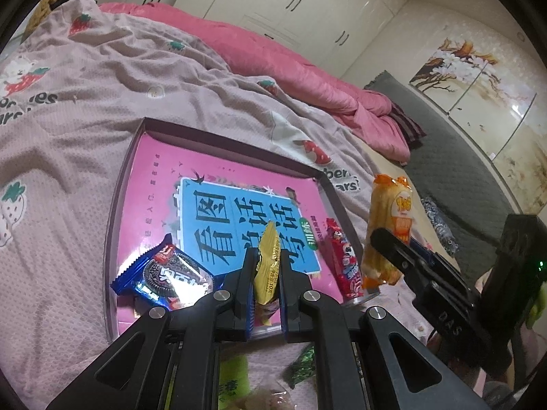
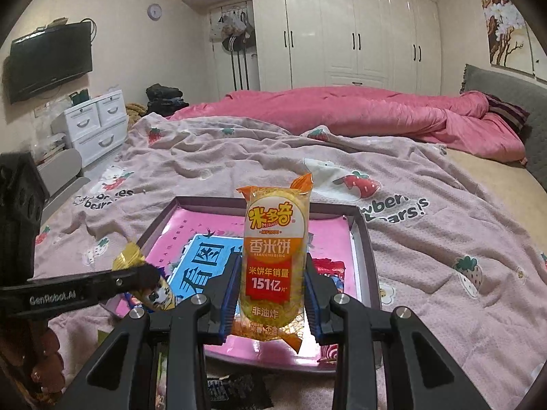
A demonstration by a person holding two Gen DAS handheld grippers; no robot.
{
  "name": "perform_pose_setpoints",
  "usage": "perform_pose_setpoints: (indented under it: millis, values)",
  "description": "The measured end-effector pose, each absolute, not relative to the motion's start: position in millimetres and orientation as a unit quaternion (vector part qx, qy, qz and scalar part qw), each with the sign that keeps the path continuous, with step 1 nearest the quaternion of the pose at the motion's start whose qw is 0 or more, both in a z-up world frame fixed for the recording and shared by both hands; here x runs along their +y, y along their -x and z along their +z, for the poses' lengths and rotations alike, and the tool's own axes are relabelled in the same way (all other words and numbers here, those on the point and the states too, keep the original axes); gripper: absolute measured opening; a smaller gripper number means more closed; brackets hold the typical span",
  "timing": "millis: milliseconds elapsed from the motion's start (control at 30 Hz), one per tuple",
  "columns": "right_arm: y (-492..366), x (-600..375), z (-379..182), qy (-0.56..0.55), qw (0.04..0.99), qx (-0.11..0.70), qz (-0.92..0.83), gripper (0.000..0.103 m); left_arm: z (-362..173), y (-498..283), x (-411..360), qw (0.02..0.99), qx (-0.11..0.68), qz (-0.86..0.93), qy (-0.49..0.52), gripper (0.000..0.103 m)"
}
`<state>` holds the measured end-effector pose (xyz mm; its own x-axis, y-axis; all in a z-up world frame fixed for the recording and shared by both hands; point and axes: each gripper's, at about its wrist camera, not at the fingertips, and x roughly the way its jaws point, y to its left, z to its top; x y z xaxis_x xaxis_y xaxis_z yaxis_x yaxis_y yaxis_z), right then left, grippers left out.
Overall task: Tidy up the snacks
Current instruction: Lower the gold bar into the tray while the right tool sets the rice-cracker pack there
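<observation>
Snacks being held over pink tray (image 1: pixel 119 184), one per gripper.
Left gripper (image 1: pixel 268 256) pinching gold snack packet (image 1: pixel 267 266) upright above tray's near edge; right gripper (image 2: pixel 271 273) pinching rice cracker pack (image 2: pixel 275 256) upright, just right of it. Blue cookie pack (image 1: pixel 167 275) & red candy pack (image 1: pixel 345 259) lying inside tray, w/ tray sitting on strawberry-print blanket (image 1: pixel 68 143).
</observation>
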<state>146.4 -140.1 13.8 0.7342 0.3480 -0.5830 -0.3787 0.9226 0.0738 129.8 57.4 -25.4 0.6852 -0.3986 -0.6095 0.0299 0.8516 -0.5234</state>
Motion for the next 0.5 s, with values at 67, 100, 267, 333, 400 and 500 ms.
perform_pose_setpoints:
  millis: [67, 100, 267, 333, 400, 500]
  values:
    - [-152, -138, 10, 0.025, 0.929, 0.315, 0.194, 0.034, -27, -131, 57, 0.883, 0.381, -0.124, 0.243, 0.011]
    - [-153, -137, 8, 0.025, 0.928, 0.318, 0.194, 0.034, -28, -131, 57, 0.882, 0.383, -0.126, 0.244, 0.011]
    - [-161, -131, -2, 0.025, 0.922, 0.335, 0.195, 0.034, -30, -133, 59, 0.881, 0.386, -0.125, 0.244, 0.011]
    - [-164, -128, -7, 0.026, 0.919, 0.341, 0.196, 0.034, -30, -133, 60, 0.881, 0.386, -0.125, 0.242, 0.011]
    - [-166, -126, -11, 0.029, 0.916, 0.348, 0.196, 0.034, -31, -134, 59, 0.881, 0.386, -0.126, 0.241, 0.011]
    - [-169, -122, -19, 0.031, 0.912, 0.359, 0.197, 0.034, -32, -134, 58, 0.882, 0.388, -0.126, 0.236, 0.011]
